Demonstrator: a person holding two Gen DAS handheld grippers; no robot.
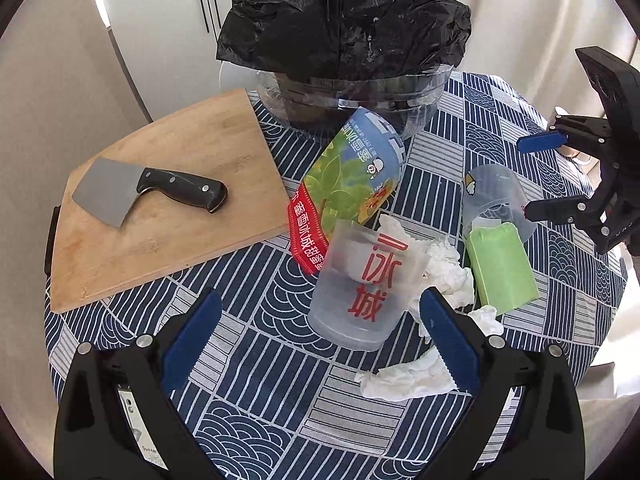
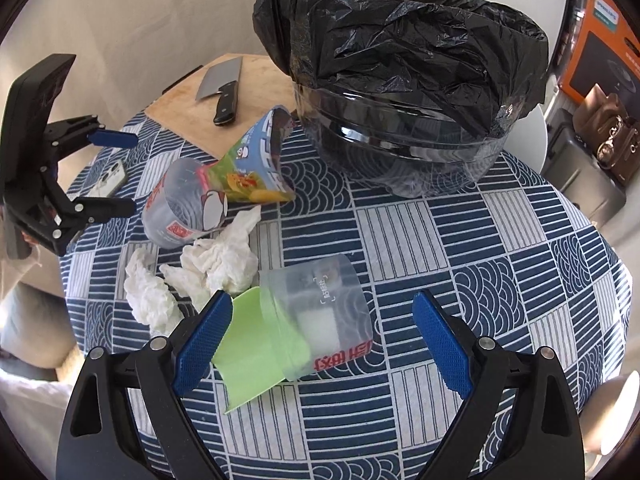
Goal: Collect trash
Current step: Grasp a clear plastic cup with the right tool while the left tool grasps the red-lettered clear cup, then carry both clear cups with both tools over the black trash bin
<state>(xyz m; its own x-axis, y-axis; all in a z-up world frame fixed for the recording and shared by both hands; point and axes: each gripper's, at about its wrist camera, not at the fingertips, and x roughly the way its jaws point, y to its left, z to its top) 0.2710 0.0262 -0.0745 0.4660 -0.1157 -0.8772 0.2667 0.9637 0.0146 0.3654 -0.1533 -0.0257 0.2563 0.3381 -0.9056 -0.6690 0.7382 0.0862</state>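
We hold our left claw [image 1: 320,336] and right claw [image 2: 322,340] wide apart, empty, near frosted plastic cups [image 1: 360,288] on the blue patterned worktop [image 2: 480,240].

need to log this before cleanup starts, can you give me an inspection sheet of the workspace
Surface: round table under a blue and white patterned cloth.
Job's things: bin lined with a black bag at the far side; two clear plastic cups on their sides; printed paper cup tipped over; crumpled tissues; green wrapper.
Clutter: cleaver lying on a wooden cutting board; phone near the table edge.
Grippers: left gripper open, empty; right gripper open, empty.
Cables: nothing seen.
Surroundings: boxed appliance and brown handbag beyond the table.
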